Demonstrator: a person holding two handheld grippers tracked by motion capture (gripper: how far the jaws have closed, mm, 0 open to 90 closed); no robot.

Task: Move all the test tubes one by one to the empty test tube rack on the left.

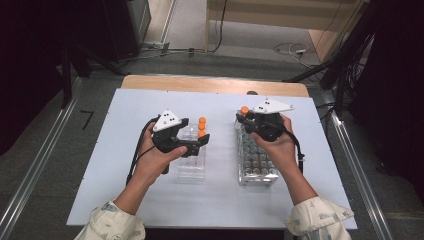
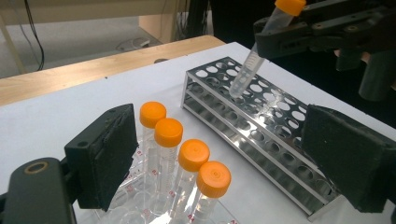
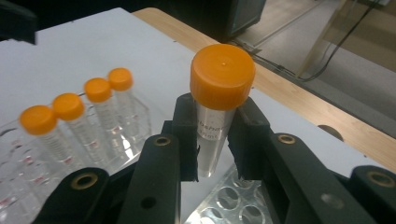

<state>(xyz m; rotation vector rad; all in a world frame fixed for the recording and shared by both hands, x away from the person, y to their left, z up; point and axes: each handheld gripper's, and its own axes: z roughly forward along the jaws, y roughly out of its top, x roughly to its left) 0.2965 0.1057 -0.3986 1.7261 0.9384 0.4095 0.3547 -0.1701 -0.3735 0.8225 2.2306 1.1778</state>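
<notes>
1. High view: the right gripper [image 1: 248, 121] is closed on an orange-capped centrifuge tube [image 1: 244, 110], held over the far end of the metal tube rack [image 1: 256, 165]. The left gripper [image 1: 202, 140] is spread open, empty, over the clear plastic rack [image 1: 192, 161]; the other capped tubes [image 1: 202, 127] stand just beyond its jaws.

2. Left gripper view: both left pads [image 2: 106, 154] are seen wide apart with nothing pressed between them. Four orange-capped tubes [image 2: 180, 151] stand in a row between and ahead of the pads, in the clear rack. Farther ahead, the held tube [image 2: 261, 51] is gripped below its cap, tilted, conical tip just above the holes of the metal rack [image 2: 261, 126]; touching cannot be told.

3. Right gripper view: the tube [image 3: 218, 107] is clamped between the jaws just under the cap [image 3: 223, 76], cap above the pads, body hanging below toward the rack holes [image 3: 224, 205].

4. Handling, judged: the tube looks empty, so light; stiff plastic, not fragile, but the smooth round wall is likely to slip or swivel in the pads.

5. Grip point, judged: the upper body under the cap is best taken, as now; the cap rim acts as a stop, and the tapered tip is left free for a hole.
</notes>
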